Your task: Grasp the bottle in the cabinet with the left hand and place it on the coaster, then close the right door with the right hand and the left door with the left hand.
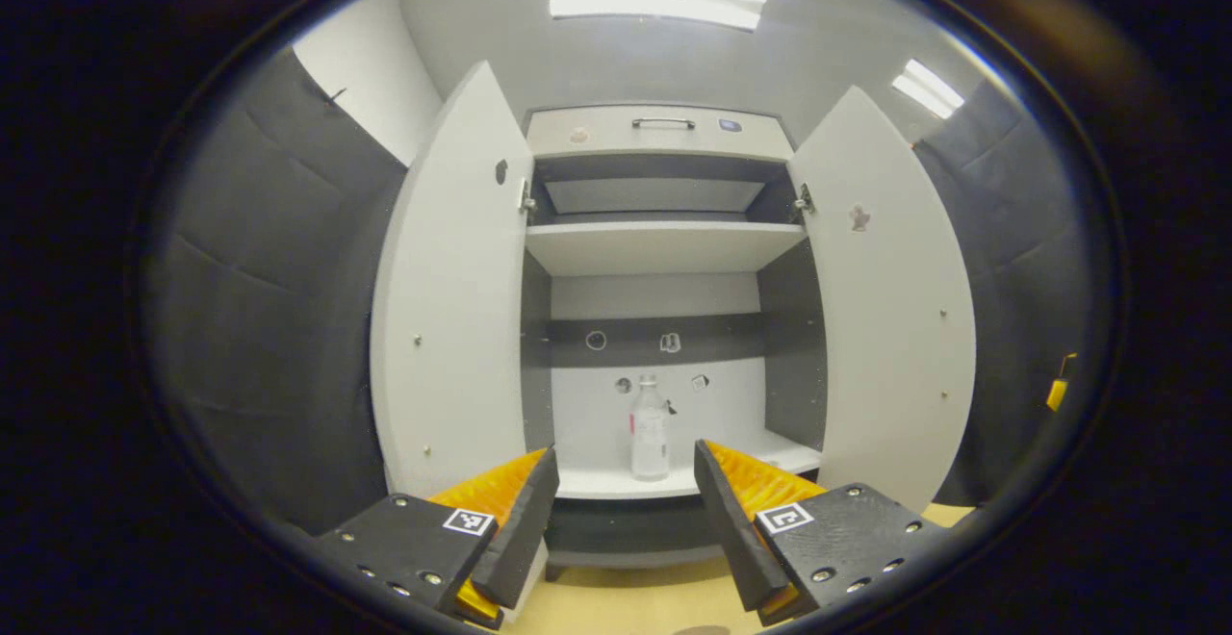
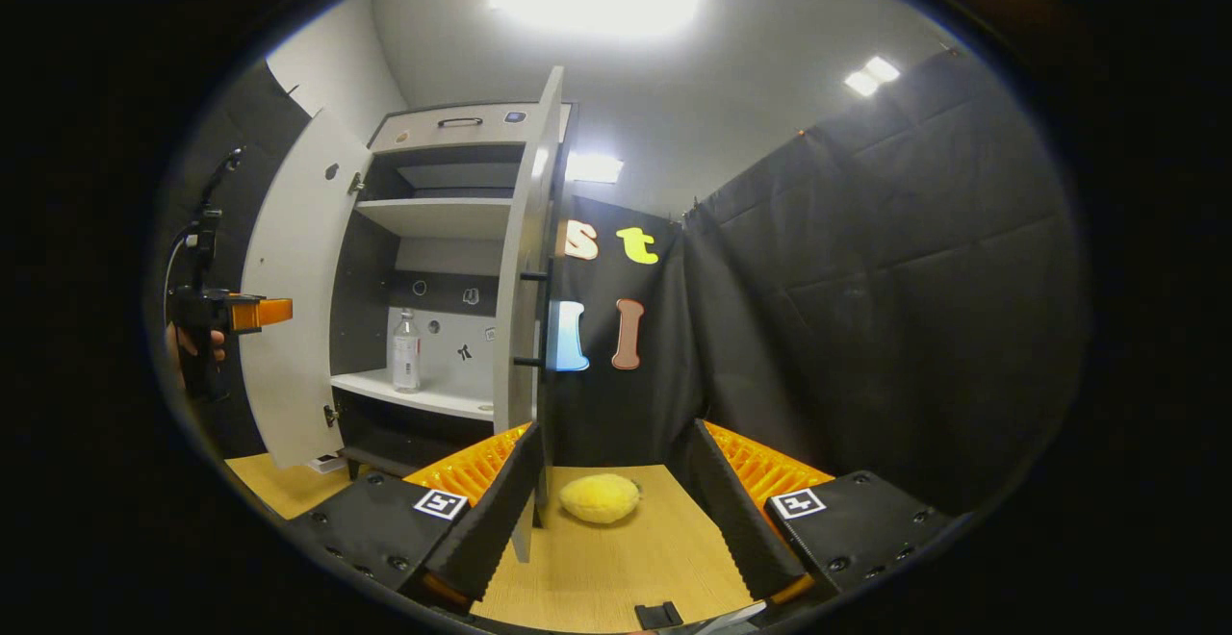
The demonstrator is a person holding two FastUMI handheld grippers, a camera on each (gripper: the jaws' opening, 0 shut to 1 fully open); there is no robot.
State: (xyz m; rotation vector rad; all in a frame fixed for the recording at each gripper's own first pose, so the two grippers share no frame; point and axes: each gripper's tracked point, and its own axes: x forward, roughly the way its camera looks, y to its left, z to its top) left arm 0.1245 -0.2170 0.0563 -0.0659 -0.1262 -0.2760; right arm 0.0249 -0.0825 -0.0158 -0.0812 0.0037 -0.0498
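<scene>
A: Where does the bottle (image 1: 650,428) stand?

B: Upright on the lower shelf (image 1: 616,483) of the cabinet (image 1: 658,131), close to the back panel and roughly midway between the cabinet's 2 side walls. It is clear, with a pale label around its body. In the right gripper view the same bottle (image 2: 406,351) sits on that shelf (image 2: 423,395), toward the left-door side.

A: And the doors?

B: Both are swung open. The left door (image 1: 448,308) and right door (image 1: 890,317) stand out on either side of the cabinet opening. From the right gripper view the right door (image 2: 525,308) is seen nearly edge-on, with 2 dark handle mounts on its outer face.

A: How are the jaws?

B: The left gripper (image 1: 626,491) faces the cabinet front with its jaws wide apart, holding nothing; the bottle shows in the gap, well beyond the fingertips. The right gripper (image 2: 606,491) is also spread wide and empty, off the cabinet's right-door side, over the wooden table (image 2: 616,568).

A: Anything else near the cabinet?

B: A yellow round coaster (image 2: 600,498) lies on the table just beyond the right door's lower edge. The left gripper (image 2: 258,312) also appears in front of the left door (image 2: 294,308), held in a hand (image 2: 192,342).
</scene>
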